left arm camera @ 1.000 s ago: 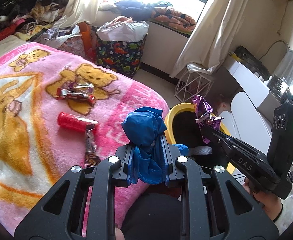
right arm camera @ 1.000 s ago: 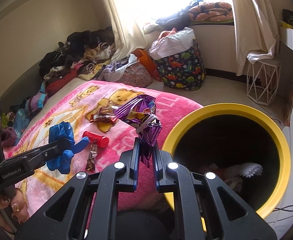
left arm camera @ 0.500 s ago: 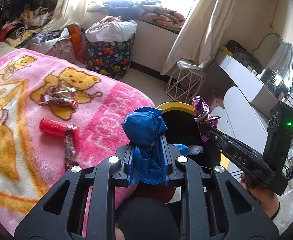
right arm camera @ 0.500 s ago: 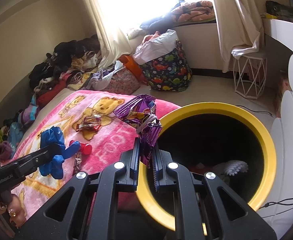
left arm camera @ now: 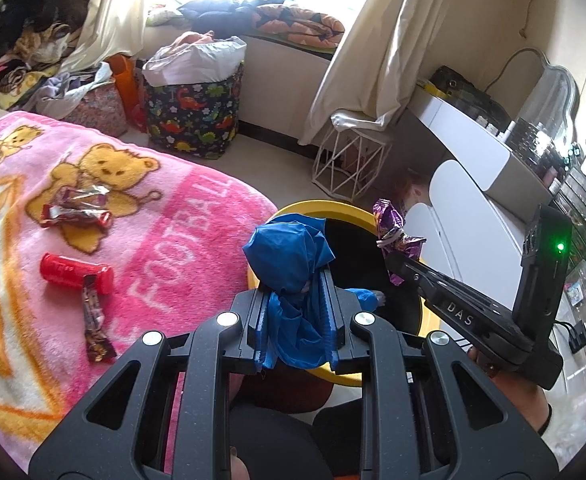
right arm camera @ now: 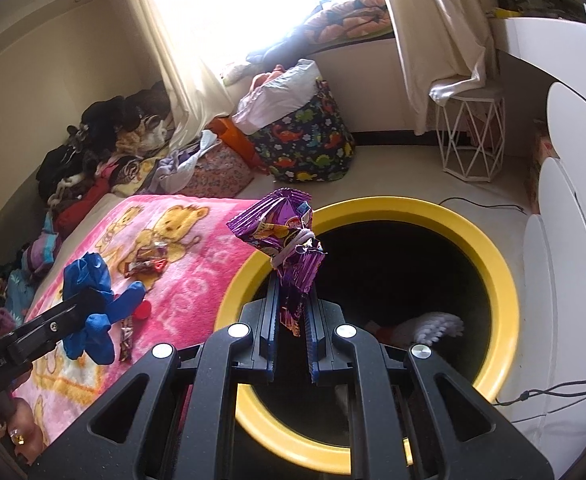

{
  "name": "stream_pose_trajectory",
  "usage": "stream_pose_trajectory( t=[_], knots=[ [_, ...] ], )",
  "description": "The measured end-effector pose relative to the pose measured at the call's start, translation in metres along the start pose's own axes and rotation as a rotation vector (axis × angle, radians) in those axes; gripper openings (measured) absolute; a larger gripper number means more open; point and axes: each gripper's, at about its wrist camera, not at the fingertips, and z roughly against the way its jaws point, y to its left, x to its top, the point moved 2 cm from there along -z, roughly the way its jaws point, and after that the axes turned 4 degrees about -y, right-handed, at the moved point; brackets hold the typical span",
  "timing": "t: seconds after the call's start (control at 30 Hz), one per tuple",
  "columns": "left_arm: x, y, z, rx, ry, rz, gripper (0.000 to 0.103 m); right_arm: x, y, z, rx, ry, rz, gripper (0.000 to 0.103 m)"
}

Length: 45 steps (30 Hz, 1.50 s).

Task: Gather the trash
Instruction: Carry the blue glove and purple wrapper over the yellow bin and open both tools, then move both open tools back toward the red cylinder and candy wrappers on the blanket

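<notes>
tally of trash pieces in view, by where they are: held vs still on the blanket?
Held in grippers: 2, the blue plastic bag in the left gripper and the purple wrapper in the right gripper.
On the pink blanket: 3, the red tube, the brown wrapper and the red-silver wrapper bundle.
Total: 5

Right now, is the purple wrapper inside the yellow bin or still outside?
Outside: the right gripper holds the purple wrapper above the yellow bin.
</notes>
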Motion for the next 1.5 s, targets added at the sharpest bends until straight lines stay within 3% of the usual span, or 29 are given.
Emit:
stream_pose_trajectory(
  t=[1.0, 1.03, 1.07, 1.1, 1.17, 1.2, 1.3, 1.5],
  knots=[
    [0.011, -0.041, -0.080, -0.048, 0.082, -0.031, 0.016, -0.016, -0.062, 0.000, -0.092, 0.044, -0.115, 0.012],
    [0.012, -0.042, -0.082, -0.048, 0.086, -0.027, 0.018, -0.017, -0.063, 0.000, -0.093, 0.049, -0.117, 0.012],
    [0.013, -0.041, -0.084, -0.046, 0.091, -0.022, 0.028, -0.017, -0.064, 0.000, -0.096, 0.049, -0.120, 0.017],
    [0.015, -0.039, -0.086, -0.039, 0.091, -0.009, 0.035, -0.015, -0.065, 0.000, -0.094, 0.048, -0.123, 0.030],
    [0.017, -0.033, -0.085, -0.037, 0.084, 0.018, 0.060, -0.014, -0.067, 0.000, -0.096, 0.041, -0.130, 0.049],
    [0.017, -0.030, -0.083, -0.029, 0.079, 0.025, 0.064, -0.014, -0.068, 0.000, -0.097, 0.040, -0.132, 0.052],
    [0.020, -0.021, -0.078, 0.014, 0.058, 0.028, 0.088, -0.015, -0.066, -0.002, -0.094, 0.049, -0.132, 0.060],
    [0.022, 0.005, -0.062, 0.067, 0.027, 0.058, 0.092, -0.014, -0.056, -0.006, -0.078, 0.045, -0.115, 0.067]
  ],
)
